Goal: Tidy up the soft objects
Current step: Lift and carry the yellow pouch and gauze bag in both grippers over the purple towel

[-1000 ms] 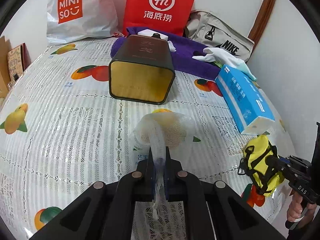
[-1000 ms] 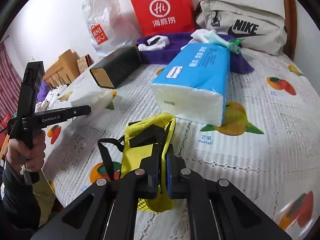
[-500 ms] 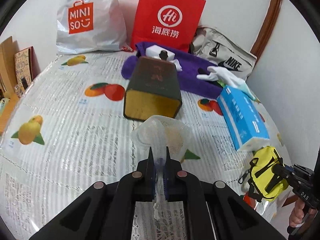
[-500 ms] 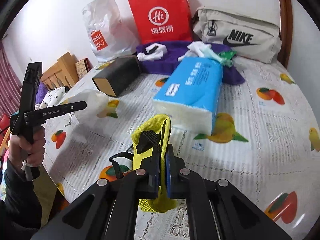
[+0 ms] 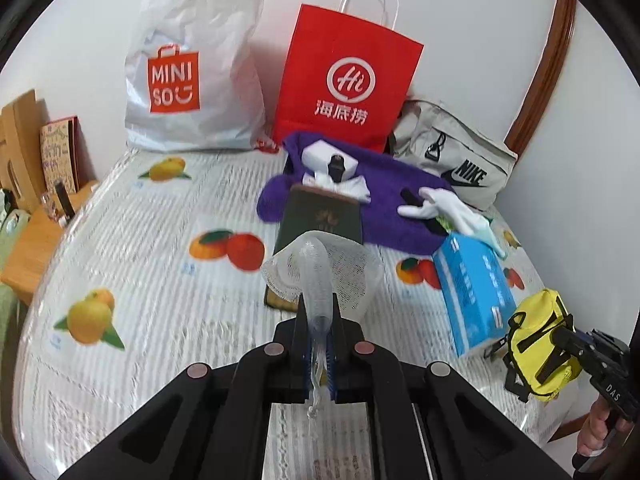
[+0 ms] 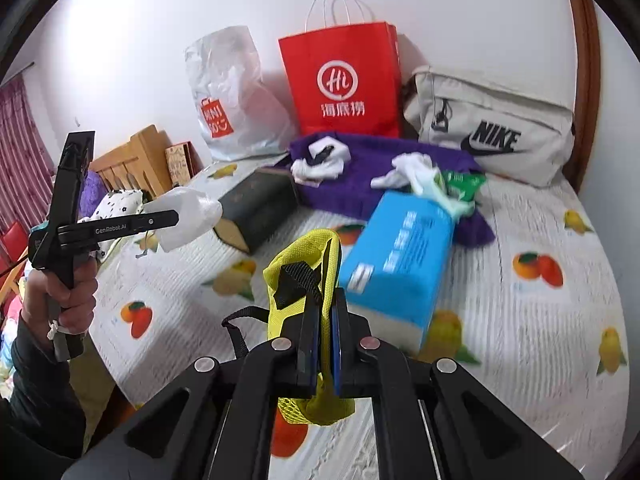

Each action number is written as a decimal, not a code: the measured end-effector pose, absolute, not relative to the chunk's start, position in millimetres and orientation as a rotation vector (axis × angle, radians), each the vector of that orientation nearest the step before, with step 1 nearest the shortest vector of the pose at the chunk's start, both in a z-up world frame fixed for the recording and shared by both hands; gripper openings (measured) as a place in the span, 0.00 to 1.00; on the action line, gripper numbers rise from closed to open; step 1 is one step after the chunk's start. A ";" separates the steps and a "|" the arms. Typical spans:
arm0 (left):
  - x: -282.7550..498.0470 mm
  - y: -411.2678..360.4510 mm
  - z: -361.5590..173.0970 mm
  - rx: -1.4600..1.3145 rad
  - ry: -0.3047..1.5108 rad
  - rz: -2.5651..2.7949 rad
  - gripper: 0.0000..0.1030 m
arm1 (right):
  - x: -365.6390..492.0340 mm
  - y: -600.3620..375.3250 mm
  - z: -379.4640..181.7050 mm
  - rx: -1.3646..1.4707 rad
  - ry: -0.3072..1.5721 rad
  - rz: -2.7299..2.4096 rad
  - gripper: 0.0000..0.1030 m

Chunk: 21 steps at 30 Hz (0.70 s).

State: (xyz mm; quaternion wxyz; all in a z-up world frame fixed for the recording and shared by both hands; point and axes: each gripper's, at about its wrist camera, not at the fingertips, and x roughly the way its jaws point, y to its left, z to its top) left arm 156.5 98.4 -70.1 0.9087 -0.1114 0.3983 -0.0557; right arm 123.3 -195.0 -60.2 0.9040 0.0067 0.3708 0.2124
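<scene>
Straight ahead of the left wrist camera, the left gripper [image 5: 319, 354] is clamped on the neck of a white mesh pouch [image 5: 320, 270], which is lifted above the fruit-print table cover [image 5: 132, 264] and hides part of the dark box [image 5: 320, 220] lying behind it. Beyond the dark box a purple towel [image 5: 384, 208] carries white gloves [image 5: 436, 208] and a small white item with a dark knob. Right of the dark box lies a blue tissue pack [image 5: 472, 288], and further right the right gripper [image 5: 560, 336] grips a yellow pouch [image 5: 540, 344] with black straps, held off the cover. Behind the dark box stand a white MINISO bag [image 5: 188, 80], a red paper bag [image 5: 348, 84] and a grey Nike bag [image 5: 452, 160]. This view alone shows the clear ribbed neck of the mesh pouch running down between the fingers.

Seen from the right wrist camera, the right gripper [image 6: 322, 334] is closed tight on the yellow pouch [image 6: 304, 276], whose mesh end hangs below the fingers. Left of the dark box [image 6: 256, 208], the left gripper [image 6: 172, 218] and the hand [image 6: 60, 300] that holds it appear from the side, the mesh pouch [image 6: 188, 216] bulging at its tip, in the air. Only here do a wooden headboard [image 6: 128, 160], a maroon curtain [image 6: 20, 152] and a green packet [image 6: 464, 184] beside the tissue pack [image 6: 400, 264] show.
</scene>
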 end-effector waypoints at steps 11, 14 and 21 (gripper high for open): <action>196.2 95.1 -49.4 -0.202 0.802 -0.110 0.06 | 168.5 -202.9 -43.4 0.004 0.722 0.412 0.05; 208.1 95.0 -45.4 -0.200 0.798 -0.112 0.06 | 184.2 -205.9 -40.9 0.007 0.712 0.397 0.05; 241.8 94.9 -41.8 -0.189 0.802 -0.113 0.06 | 221.7 -208.3 -34.5 0.006 0.689 0.366 0.05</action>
